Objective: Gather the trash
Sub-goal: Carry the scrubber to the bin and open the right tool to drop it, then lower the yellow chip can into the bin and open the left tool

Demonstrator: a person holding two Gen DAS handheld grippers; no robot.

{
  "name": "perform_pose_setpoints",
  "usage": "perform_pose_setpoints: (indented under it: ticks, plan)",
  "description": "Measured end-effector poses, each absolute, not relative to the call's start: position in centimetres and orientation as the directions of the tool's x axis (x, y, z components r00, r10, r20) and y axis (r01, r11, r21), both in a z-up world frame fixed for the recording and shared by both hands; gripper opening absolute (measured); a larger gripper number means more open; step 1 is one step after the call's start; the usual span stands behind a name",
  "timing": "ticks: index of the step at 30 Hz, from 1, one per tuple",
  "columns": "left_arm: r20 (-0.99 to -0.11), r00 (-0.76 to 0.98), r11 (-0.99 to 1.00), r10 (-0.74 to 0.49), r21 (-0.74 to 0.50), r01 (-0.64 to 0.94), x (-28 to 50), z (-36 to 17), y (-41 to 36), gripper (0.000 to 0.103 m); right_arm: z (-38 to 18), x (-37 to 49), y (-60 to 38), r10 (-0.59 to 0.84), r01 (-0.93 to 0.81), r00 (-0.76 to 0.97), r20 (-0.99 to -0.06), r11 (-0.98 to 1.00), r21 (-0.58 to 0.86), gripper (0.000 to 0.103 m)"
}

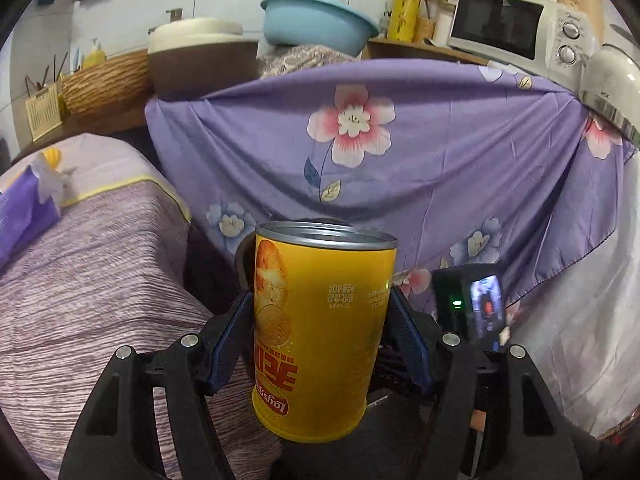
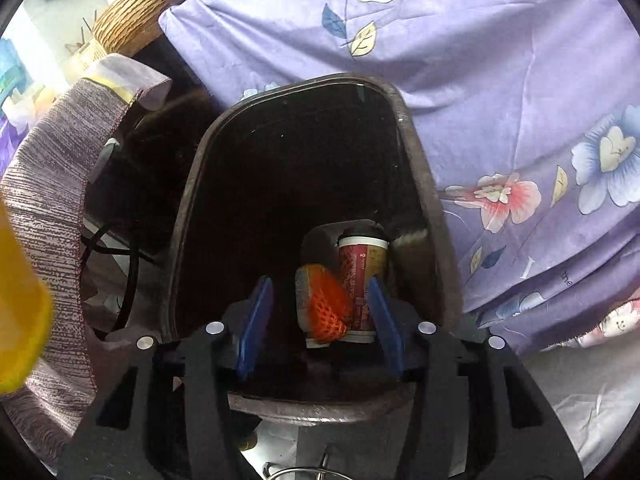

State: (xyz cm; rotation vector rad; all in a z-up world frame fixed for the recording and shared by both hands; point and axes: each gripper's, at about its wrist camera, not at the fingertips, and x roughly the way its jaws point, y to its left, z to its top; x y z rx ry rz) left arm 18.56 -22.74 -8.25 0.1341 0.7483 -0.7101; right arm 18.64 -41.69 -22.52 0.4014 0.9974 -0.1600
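My left gripper [image 1: 320, 312] is shut on a yellow Lay's chip can [image 1: 320, 332], held upright with its open top up, in front of a purple flowered cloth. The can's edge also shows as a yellow blur in the right wrist view [image 2: 20, 320]. My right gripper [image 2: 318, 312] is open and empty, just above the mouth of a dark trash bin [image 2: 416, 152]. Inside the bin lie a red paper cup [image 2: 362, 276] and a bottle in orange foam netting [image 2: 324, 308].
A purple flowered cloth [image 1: 400, 168] hangs over a counter behind. A striped mauve cover [image 1: 92, 260] drapes a surface at left. On the counter stand a microwave [image 1: 516, 28], a blue basin [image 1: 316, 20], a rice cooker [image 1: 200, 60] and a woven basket [image 1: 104, 84].
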Motion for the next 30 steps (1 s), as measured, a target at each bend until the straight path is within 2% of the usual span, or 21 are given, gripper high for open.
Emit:
perform_pose_setpoints:
  ticks: [13,24,25,28,30]
  plan:
    - [-0.784,0.421,0.746,-0.456,-0.079,0.661,21.3,-15.6,-29.4,0.067,-20.0,13.6,-44.8,-0.065,0.403,0.559,-0.827,0.893,0.202,0.052]
    - [-0.873,0.312,0.727,-0.374,-0.068,0.683,22.9,-21.2,-33.2,0.067,-19.1,9.9,-46.8,-0.107,0.461,0.564,-0.819,0.864,0.204,0.053]
    - [-0.875,0.312,0.727,-0.37,-0.064,0.684,22.8,-21.4,-33.3,0.068,-19.1,9.7,-47.0,-0.111,0.466,0.563,-0.819,0.861,0.205,0.055]
    - [-0.868,0.332,0.728,-0.37,-0.05,0.683,22.5,-21.0,-33.1,0.084,-19.3,9.4,-47.2,-0.111,0.475,0.56,-0.821,0.855,0.208,0.057]
    - [-0.853,0.357,0.734,-0.38,-0.043,0.678,22.3,-20.3,-32.7,0.086,-19.3,9.4,-47.2,-0.11,0.477,0.559,-0.822,0.853,0.211,0.057]
